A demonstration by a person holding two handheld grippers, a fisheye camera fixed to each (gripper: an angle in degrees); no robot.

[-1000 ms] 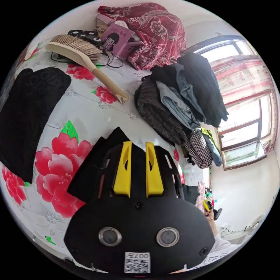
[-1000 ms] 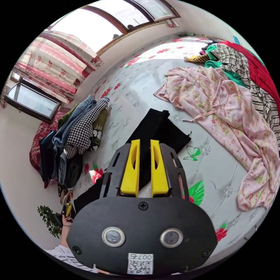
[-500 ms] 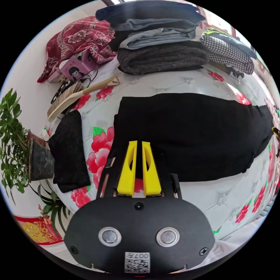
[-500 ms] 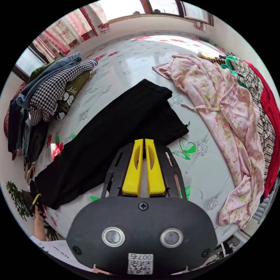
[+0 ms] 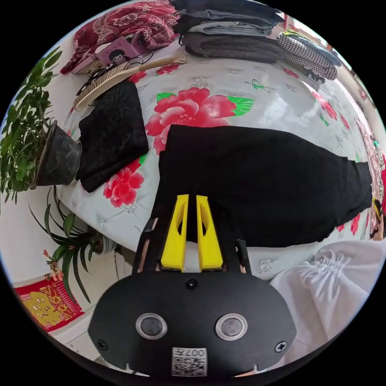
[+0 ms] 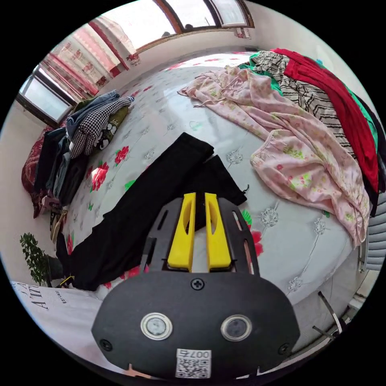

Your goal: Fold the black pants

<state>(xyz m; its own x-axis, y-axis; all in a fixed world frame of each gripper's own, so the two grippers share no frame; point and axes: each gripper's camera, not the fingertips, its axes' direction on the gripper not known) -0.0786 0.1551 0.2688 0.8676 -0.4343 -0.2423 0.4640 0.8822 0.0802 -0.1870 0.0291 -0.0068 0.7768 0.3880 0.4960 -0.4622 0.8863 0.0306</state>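
Black pants [image 5: 257,181] lie stretched lengthwise on the bed [image 5: 281,92], folded leg over leg into one long band, waist end near the left tool [image 5: 188,201] and cuffs near the right tool [image 6: 200,199]. Against the views of a second ago, when the garment hung bunched at both tools, it is now laid flat and drawn toward the bed's near edge; the lengthwise fold appears done and a crosswise fold looks to be next. Whether cloth is pinched cannot be told for either tool: each has its jaws drawn narrow with a slim gap, tips over the pants' near edge. Open sheet lies beyond the band's far side, giving room to carry one end over the other. Limits: the pink floral garment [image 6: 289,132] sits near the cuffs, a stack of folded clothes [image 5: 241,36] is well apart at the far side, a dark folded cloth [image 5: 110,132] lies just beside the waist, and a potted plant [image 5: 44,148] stands off the bed's corner.
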